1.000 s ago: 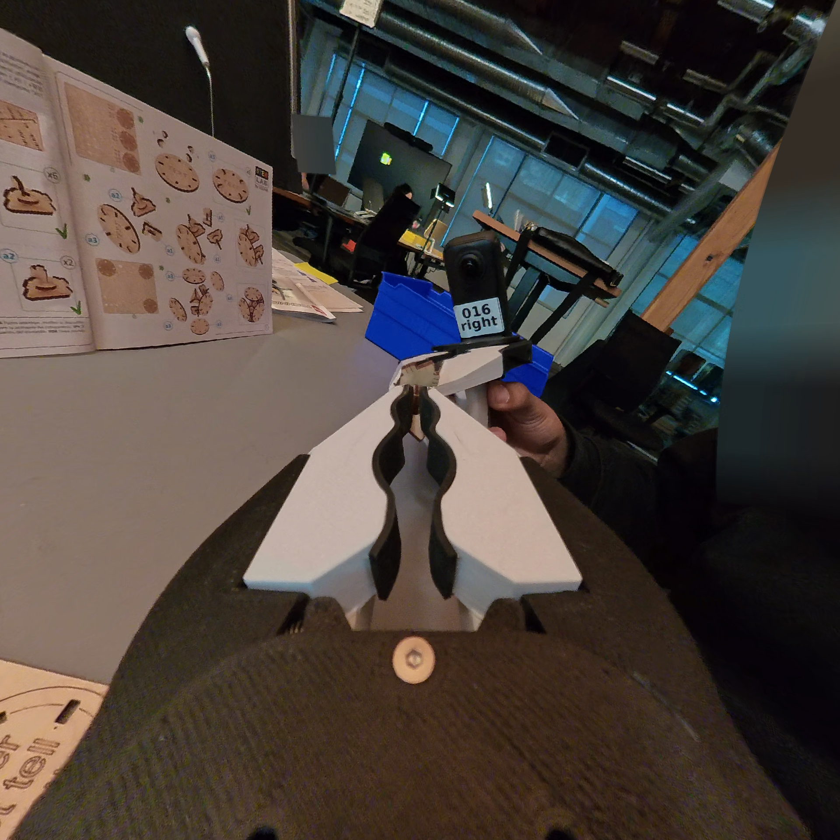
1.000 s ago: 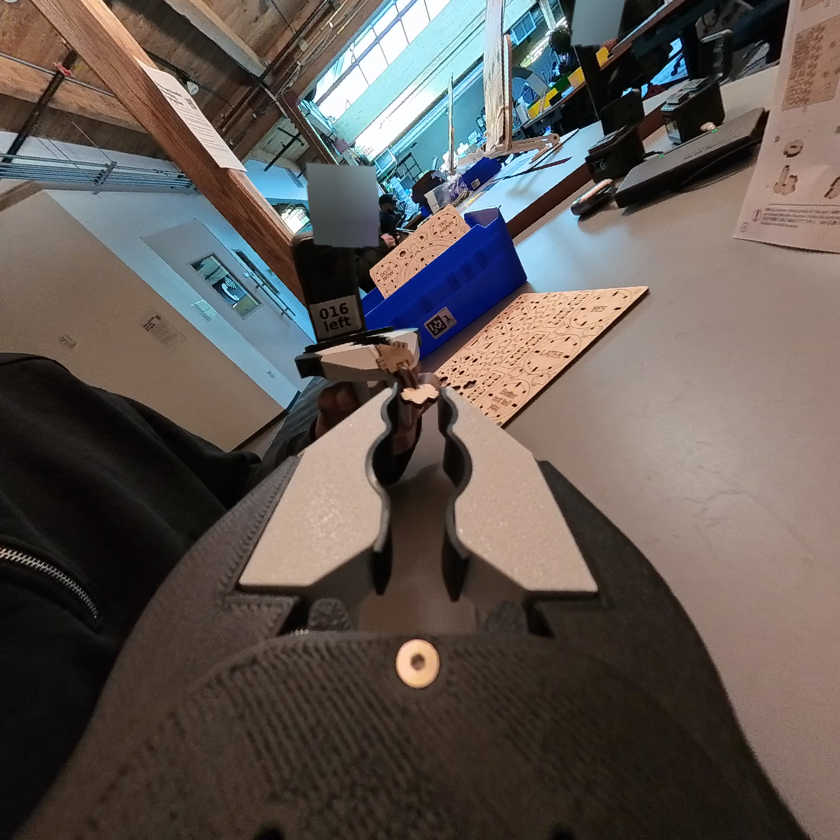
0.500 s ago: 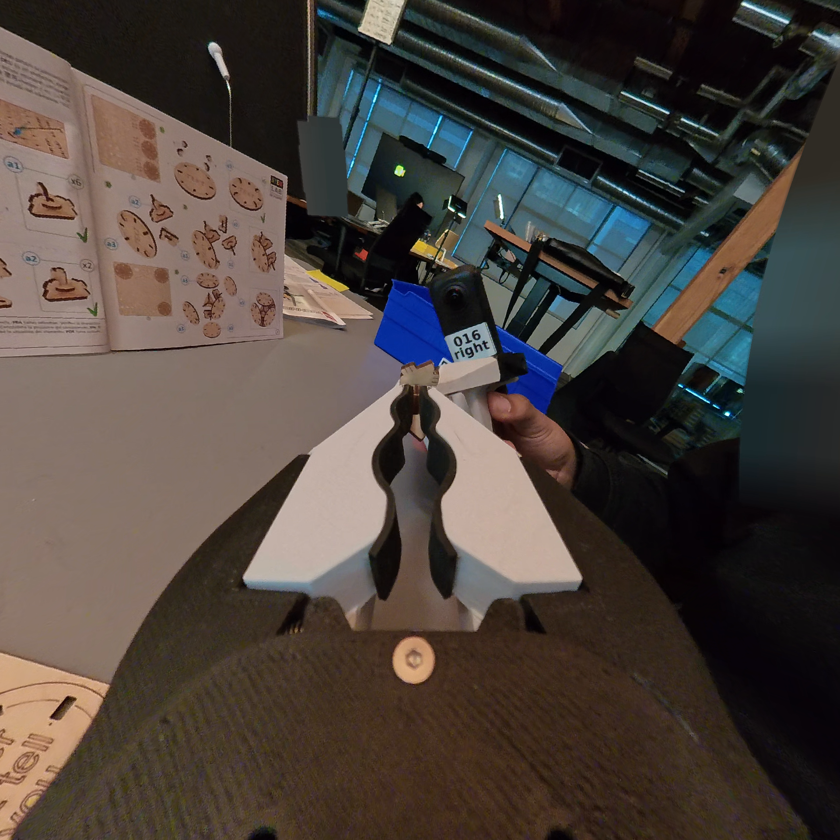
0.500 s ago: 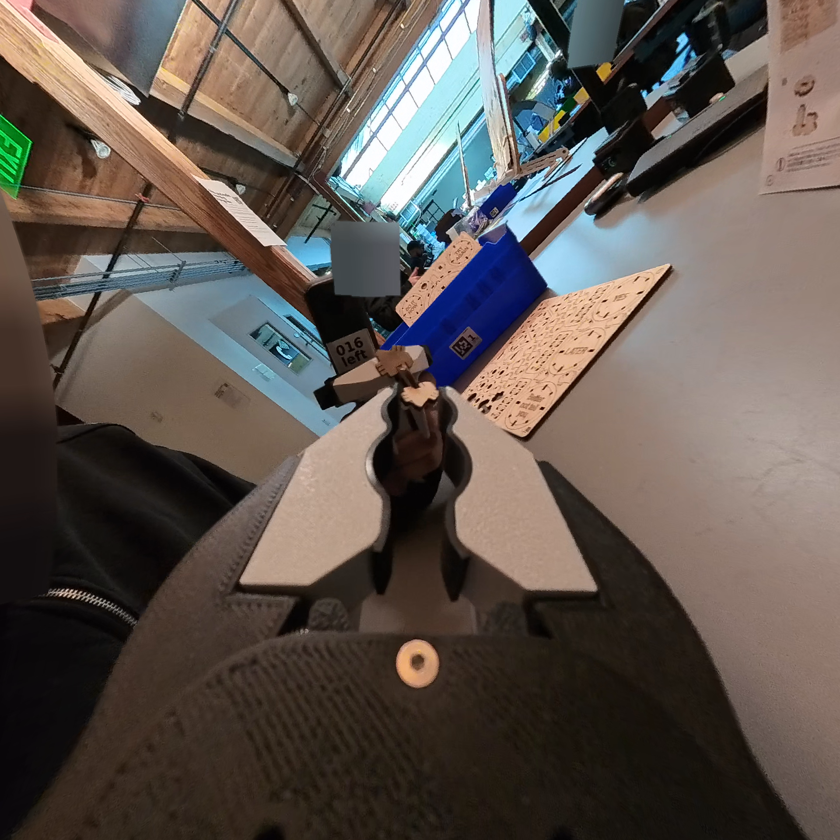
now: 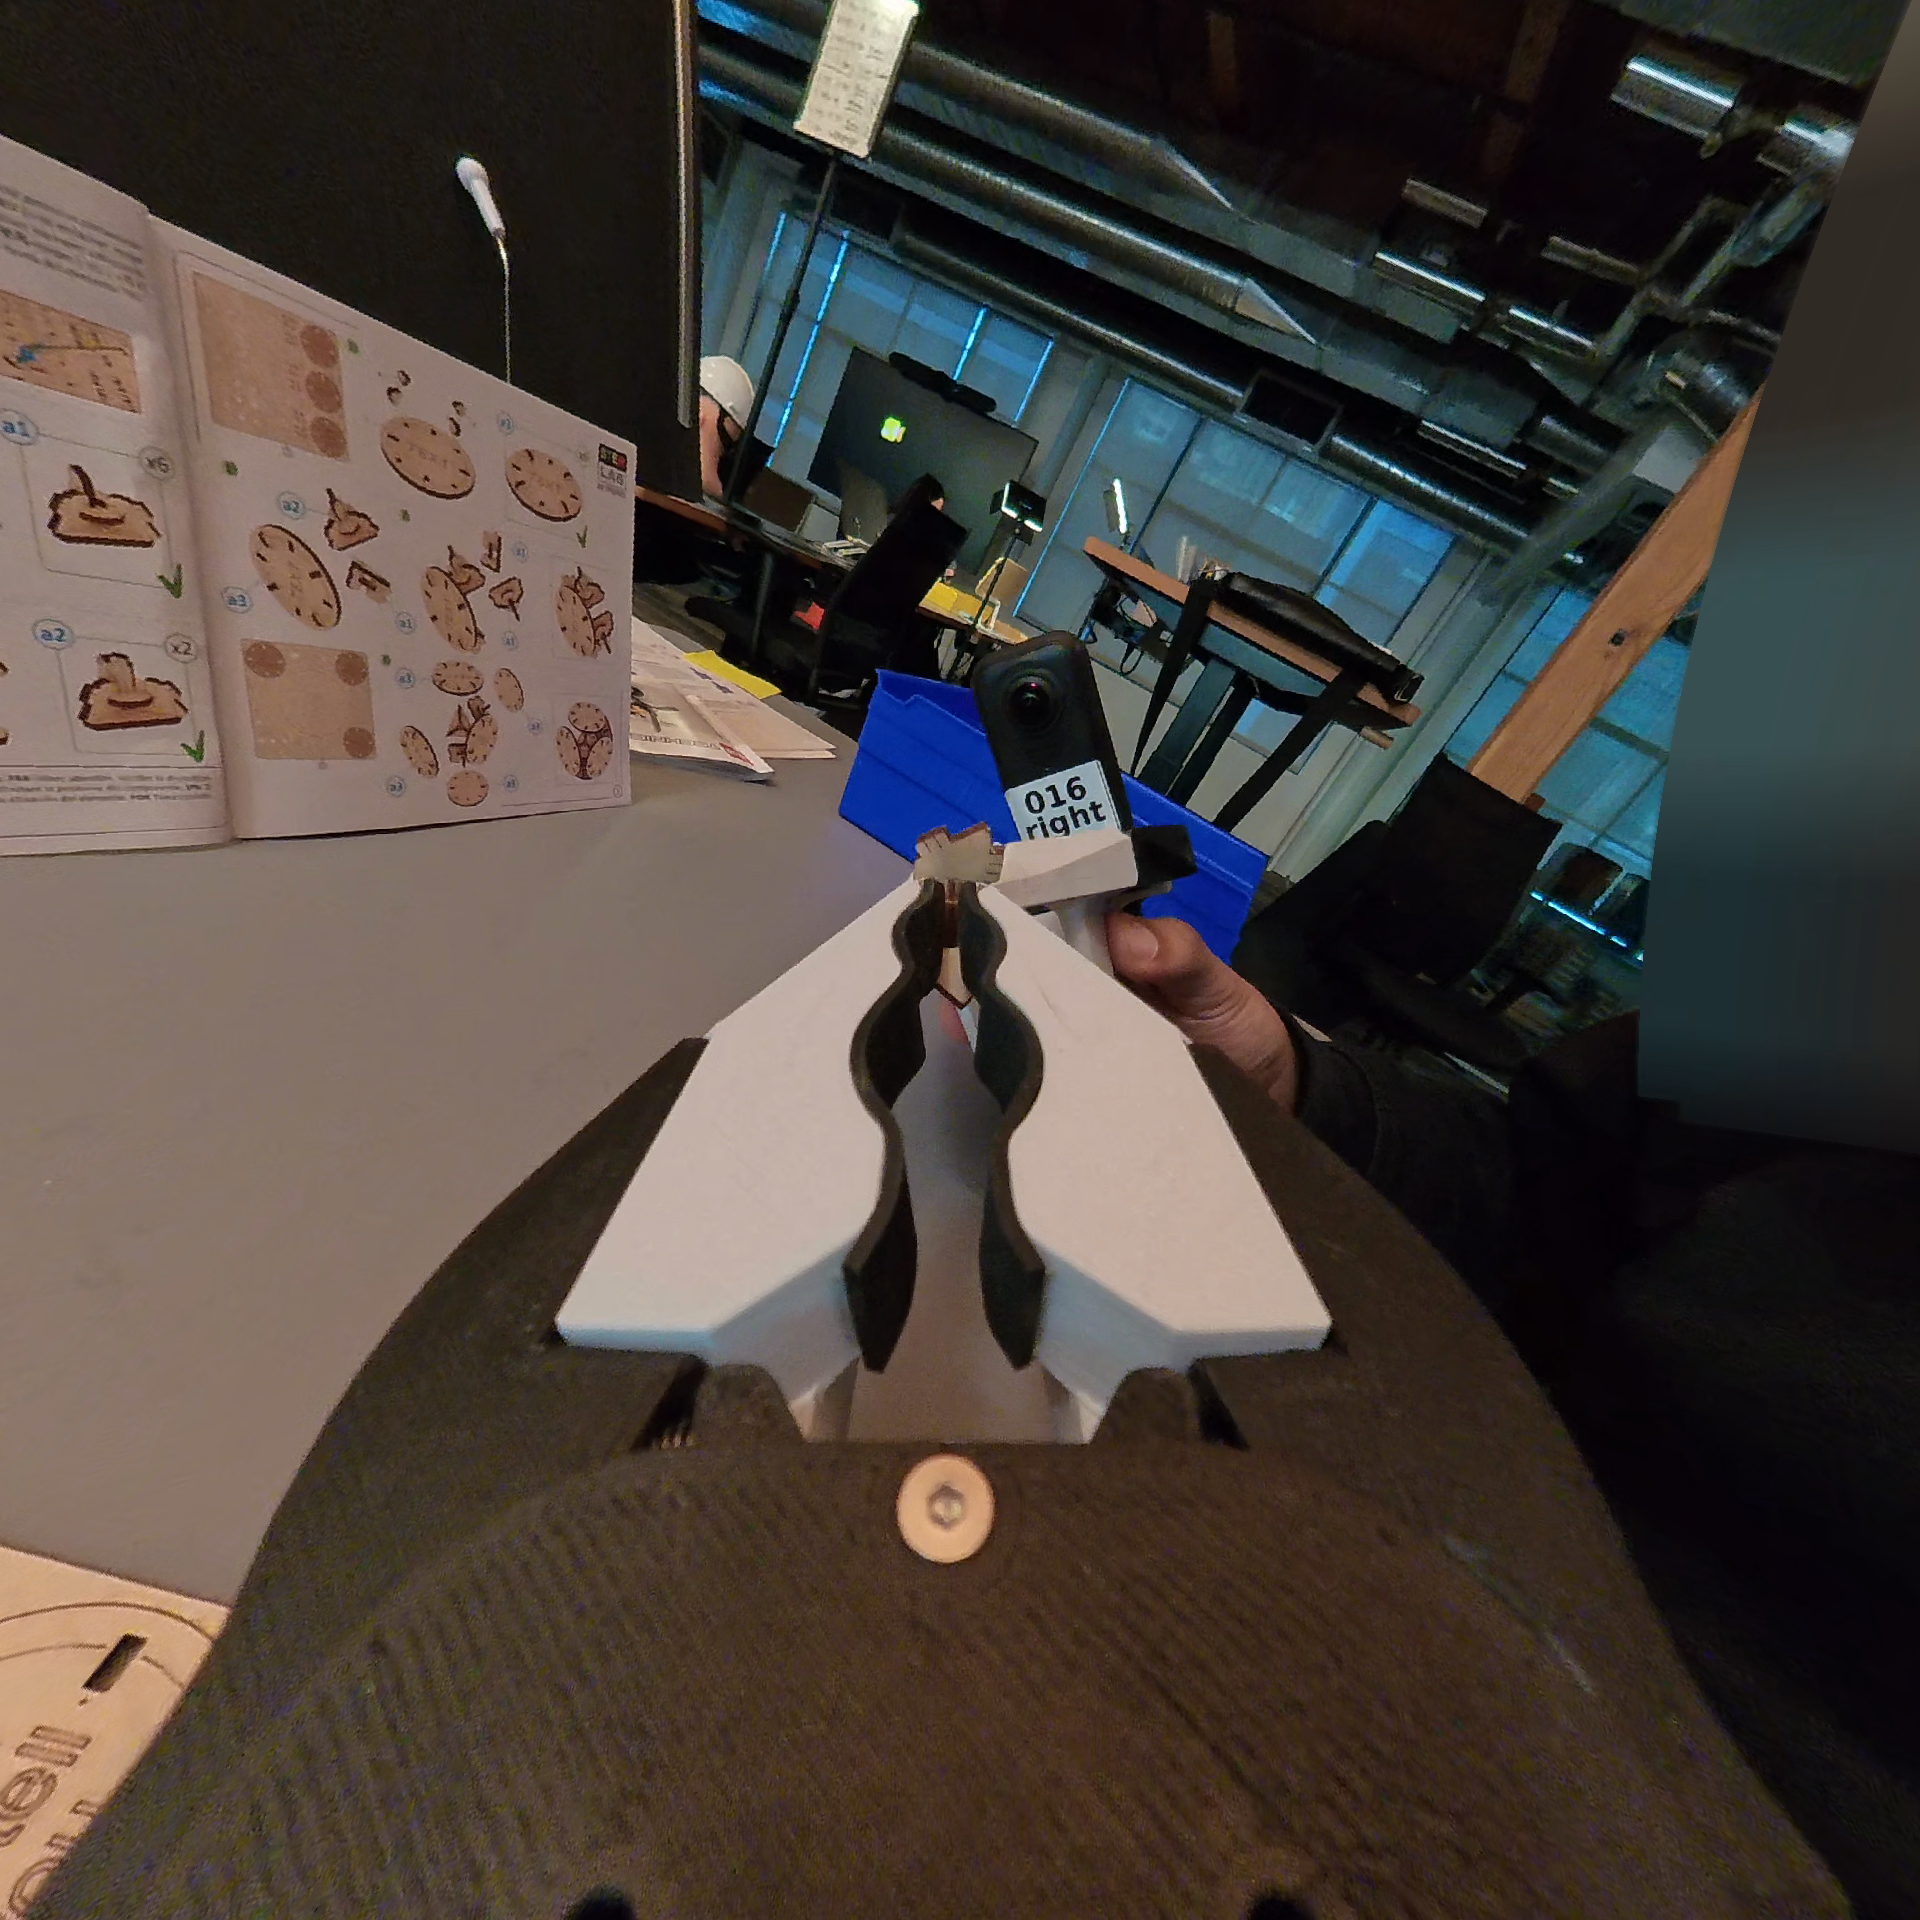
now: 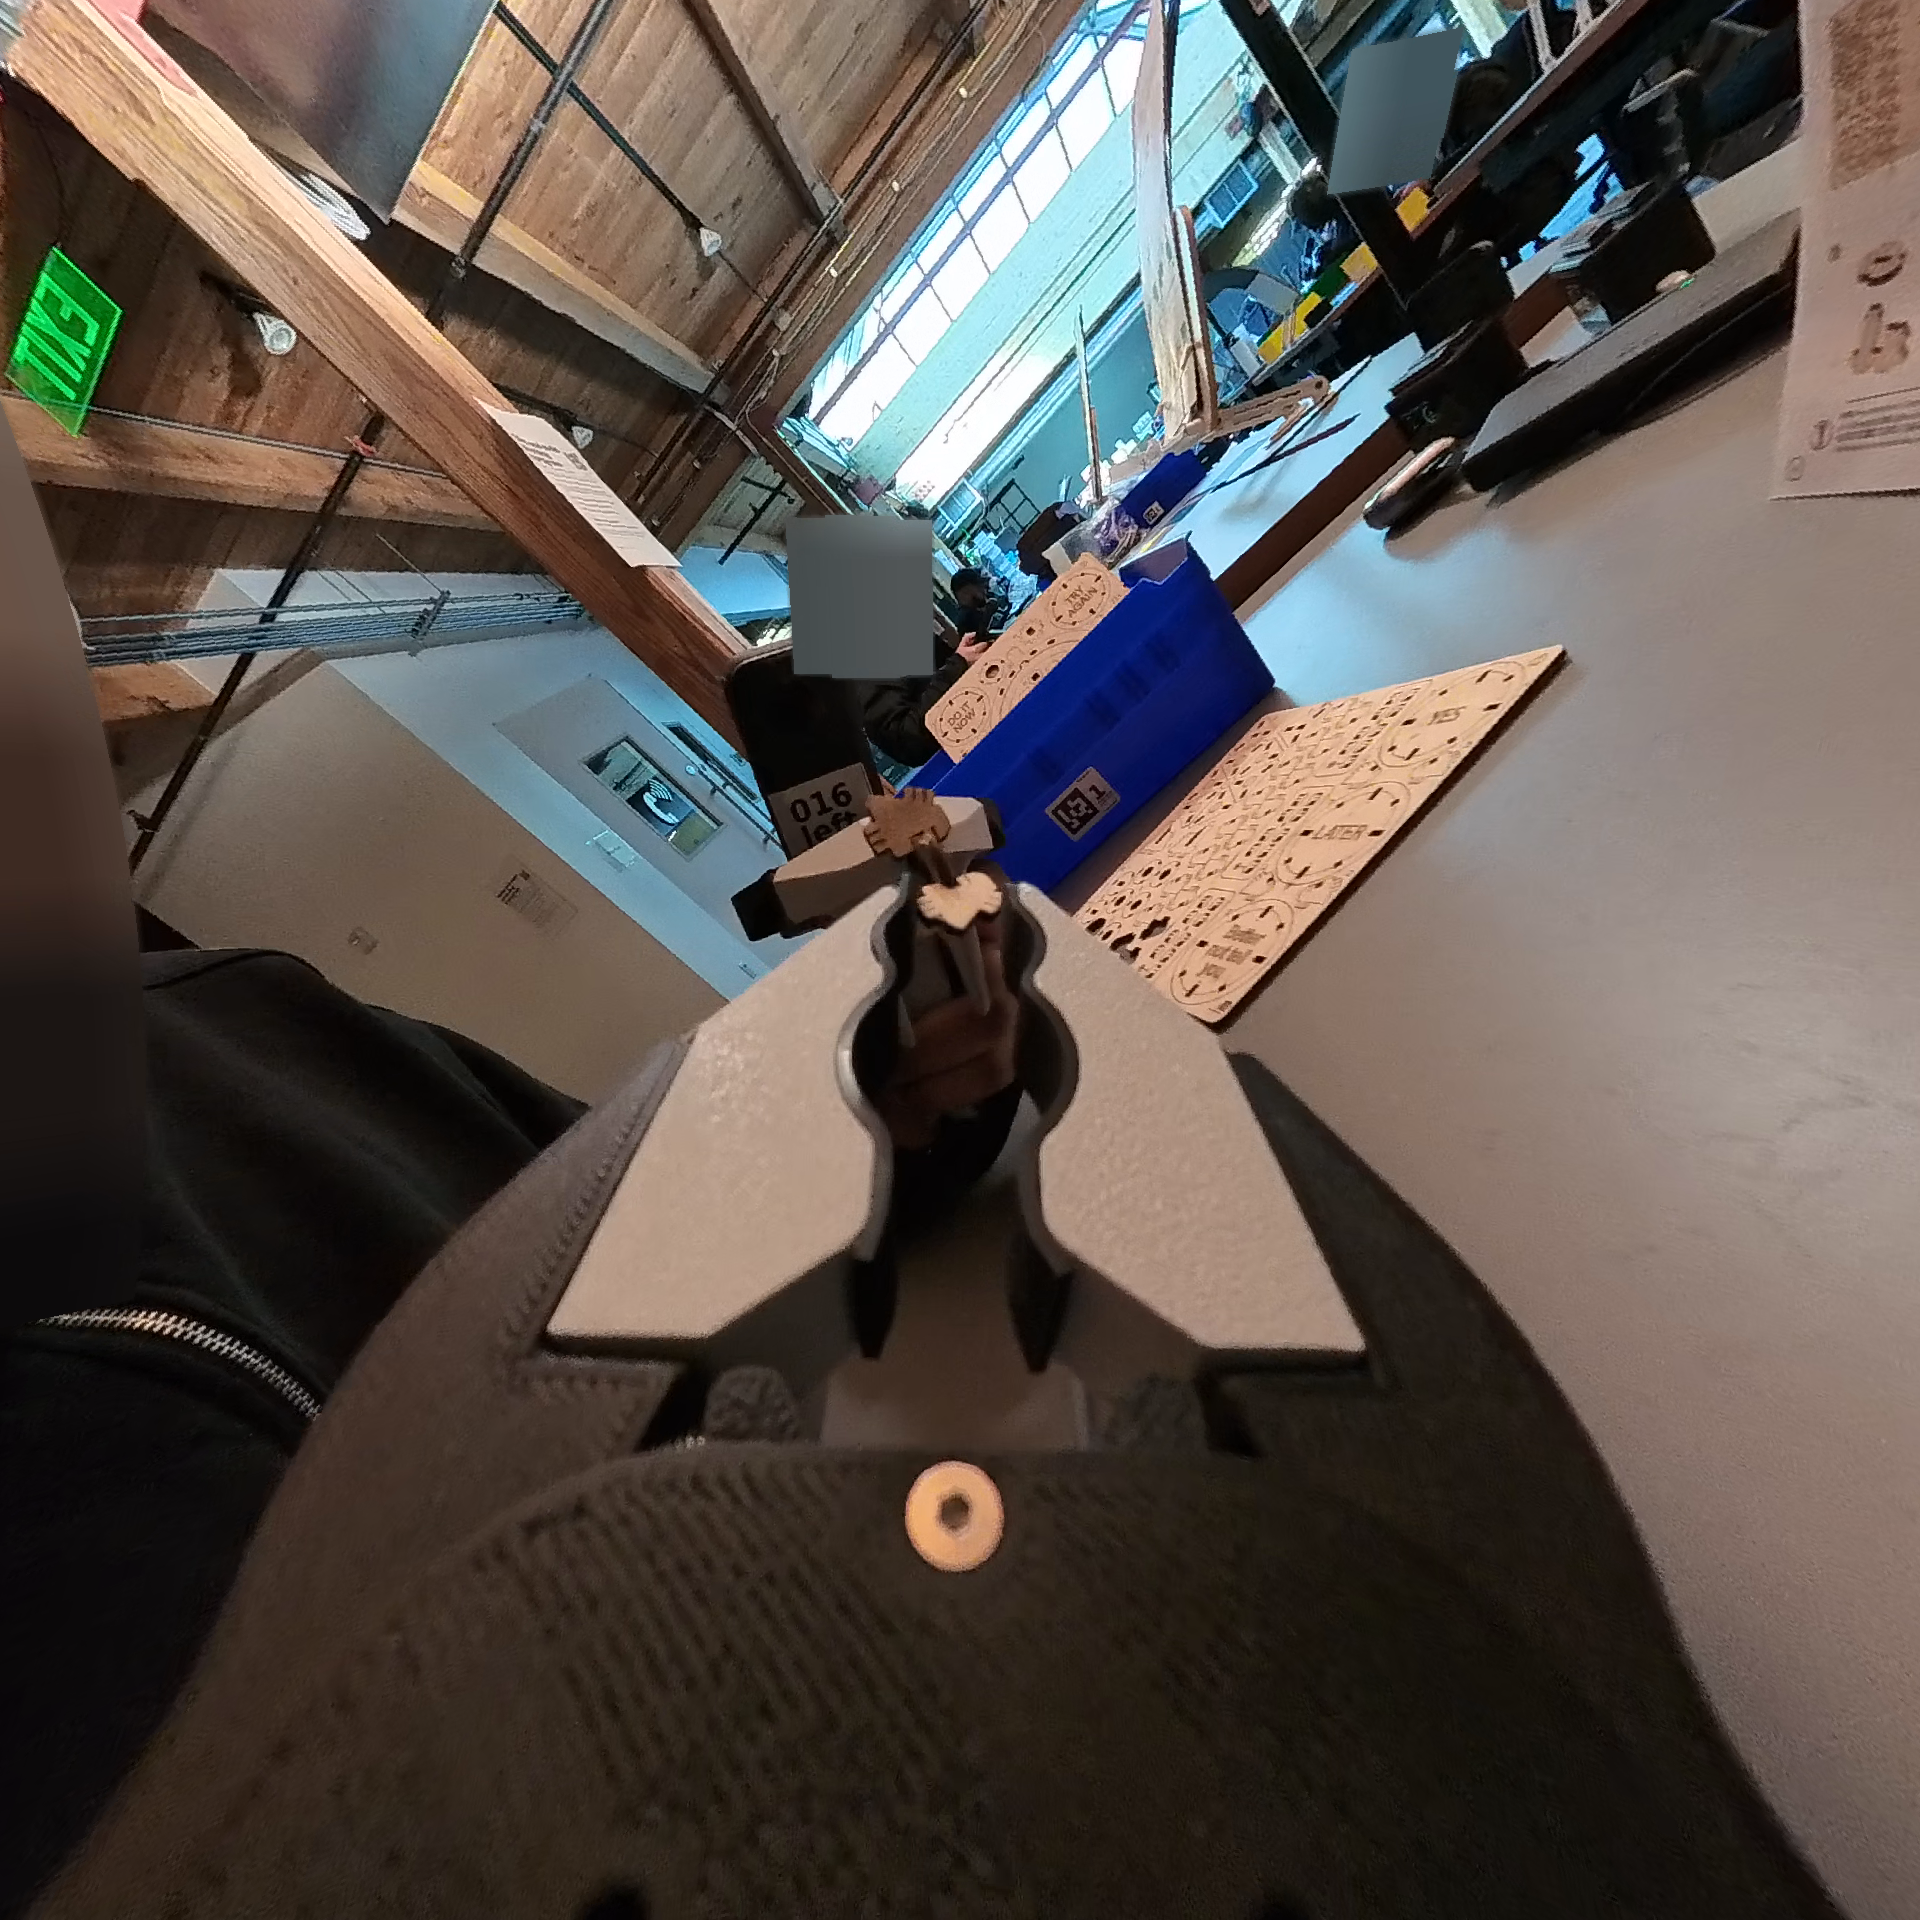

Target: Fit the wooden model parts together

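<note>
A white printed label sits on each gripper's black camera (image 5: 1060,805), a black-and-white code sticker (image 6: 1081,805) marks the blue bin (image 6: 1122,717), and the laser-cut plywood sheet (image 6: 1351,810) just beside the bin bears engraved words, while an open diagram booklet (image 5: 312,582) stands well apart from it. In front of the bin, above the table, the left gripper (image 5: 948,899) is clenched on a thin wooden piece (image 5: 948,935) seen edge-on, and the right gripper (image 6: 958,902) pinches a pale notched wooden piece (image 6: 961,900). Whether the two pieces touch is hard to make out.
</note>
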The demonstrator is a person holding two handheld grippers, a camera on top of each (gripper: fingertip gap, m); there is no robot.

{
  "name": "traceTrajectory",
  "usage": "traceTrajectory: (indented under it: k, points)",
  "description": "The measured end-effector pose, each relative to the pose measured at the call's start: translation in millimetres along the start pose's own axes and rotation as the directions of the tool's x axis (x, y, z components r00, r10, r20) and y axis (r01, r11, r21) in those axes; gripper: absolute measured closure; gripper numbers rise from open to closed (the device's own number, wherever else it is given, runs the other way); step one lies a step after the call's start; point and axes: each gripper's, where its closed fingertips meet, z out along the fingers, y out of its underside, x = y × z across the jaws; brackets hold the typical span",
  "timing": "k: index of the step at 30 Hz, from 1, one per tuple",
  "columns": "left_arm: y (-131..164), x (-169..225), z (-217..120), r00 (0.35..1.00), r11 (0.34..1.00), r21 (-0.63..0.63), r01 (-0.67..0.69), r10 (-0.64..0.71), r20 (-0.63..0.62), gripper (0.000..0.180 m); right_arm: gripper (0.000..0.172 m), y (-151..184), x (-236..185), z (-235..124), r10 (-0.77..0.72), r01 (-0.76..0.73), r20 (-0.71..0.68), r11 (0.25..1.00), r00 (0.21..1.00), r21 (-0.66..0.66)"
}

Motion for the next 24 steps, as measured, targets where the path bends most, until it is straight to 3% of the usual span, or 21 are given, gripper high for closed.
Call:
traceTrajectory:
  k: [4,7,11,24]
  points:
    - [-0.8,-0.8,0.7,0.999,1.000,0.004,-0.031,0.030,0.018,0.180,0.159,-1.6,0.9,-0.3,-0.034,0.034,-0.022,0.999,0.999,-0.002]
    - [-4.6,-3.2,-1.6,0.999,0.999,0.028,-0.031,0.030,0.033,0.166,0.158,-5.3,0.9,-2.3,-0.090,0.090,-0.053,0.996,0.995,-0.002]
    - [-4.9,-4.0,-4.2,1.000,1.000,0.029,0.001,-0.001,0.003,0.159,0.158,-13.7,0.5,-7.7,-0.118,0.120,-0.071,0.993,0.991,0.022]
    - [0.3,5.8,-4.4,0.997,0.999,-0.007,-0.049,0.048,-0.057,0.175,0.158,-1.9,-6.8,1.3,-0.166,0.163,-0.074,0.986,0.983,-0.045]
